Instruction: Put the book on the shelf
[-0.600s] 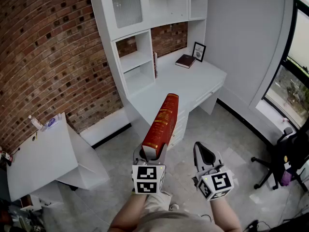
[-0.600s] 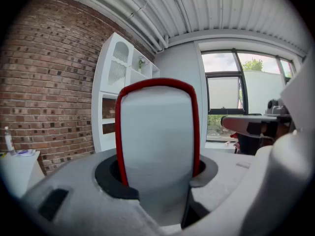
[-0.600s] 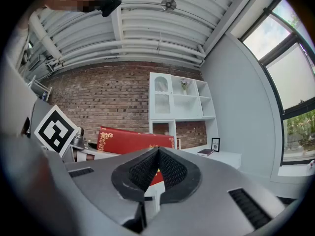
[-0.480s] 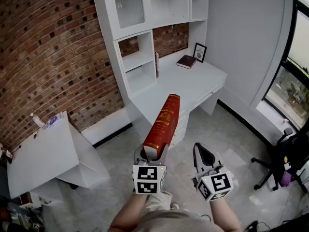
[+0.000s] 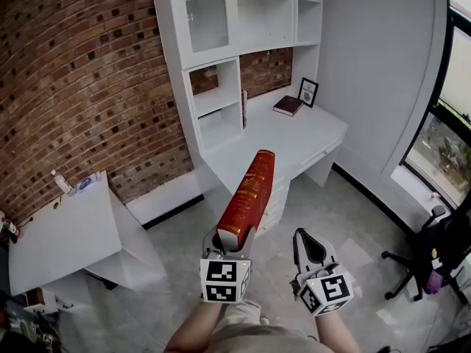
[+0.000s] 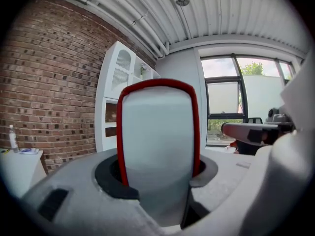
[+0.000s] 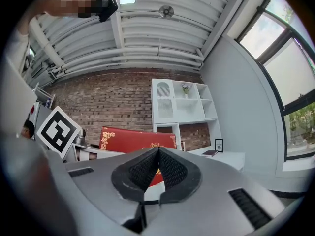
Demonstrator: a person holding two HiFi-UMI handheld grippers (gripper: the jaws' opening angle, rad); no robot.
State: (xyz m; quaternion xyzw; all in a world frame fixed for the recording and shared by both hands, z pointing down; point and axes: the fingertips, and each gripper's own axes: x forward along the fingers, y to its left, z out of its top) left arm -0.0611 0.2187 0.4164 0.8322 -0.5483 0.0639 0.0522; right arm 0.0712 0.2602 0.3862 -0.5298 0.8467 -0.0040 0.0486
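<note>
A: The left gripper clamps the red book by its near end; the rest juts out ahead of the jaws. The right gripper is pinched together, empty.
B: The shelf is well ahead. That overhang could lever the book loose, or clip the desk.

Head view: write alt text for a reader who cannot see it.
Seen from above, a person's left gripper holds a red book by one end, with the shut, empty right gripper beside it. Ahead, a white desk and shelf unit stand against a brick wall.
</note>
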